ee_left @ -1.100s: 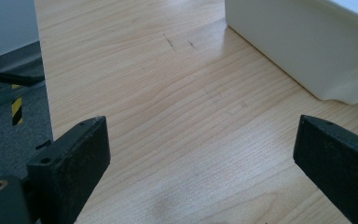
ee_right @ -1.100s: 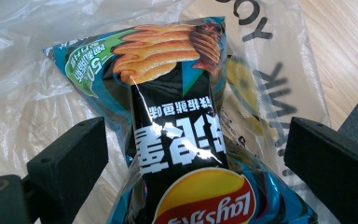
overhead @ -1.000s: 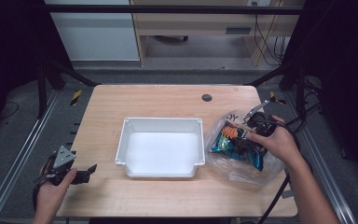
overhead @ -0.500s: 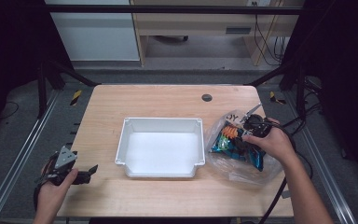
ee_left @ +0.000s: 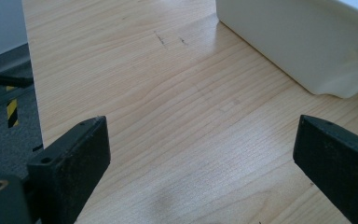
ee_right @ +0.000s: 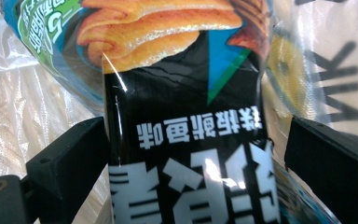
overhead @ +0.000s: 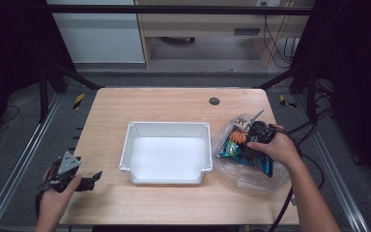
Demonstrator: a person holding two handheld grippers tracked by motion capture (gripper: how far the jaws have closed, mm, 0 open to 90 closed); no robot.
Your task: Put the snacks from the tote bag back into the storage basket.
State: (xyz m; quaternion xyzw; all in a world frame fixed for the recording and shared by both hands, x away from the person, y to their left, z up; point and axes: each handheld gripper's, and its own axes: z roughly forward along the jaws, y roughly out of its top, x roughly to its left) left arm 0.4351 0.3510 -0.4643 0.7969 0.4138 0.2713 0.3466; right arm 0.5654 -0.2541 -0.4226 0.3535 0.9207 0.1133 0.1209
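Snack packet, black and blue with a picture of orange ridged crisps and large white Chinese characters that read upside down in the right gripper view, lies inside a clear plastic bag at the right edge of the table. Black letters on the bag, "OY" in the high view, show beside the packet. To the bag's left, mid-table, stands a white rectangular bin. The right gripper, held in a hand with the forearm coming up from the lower right, sits over the packet, its jaws spread wide on either side of it, not closed. The left gripper rests low at the table's near left corner, jaws wide apart over bare wood, pointing toward the bin.
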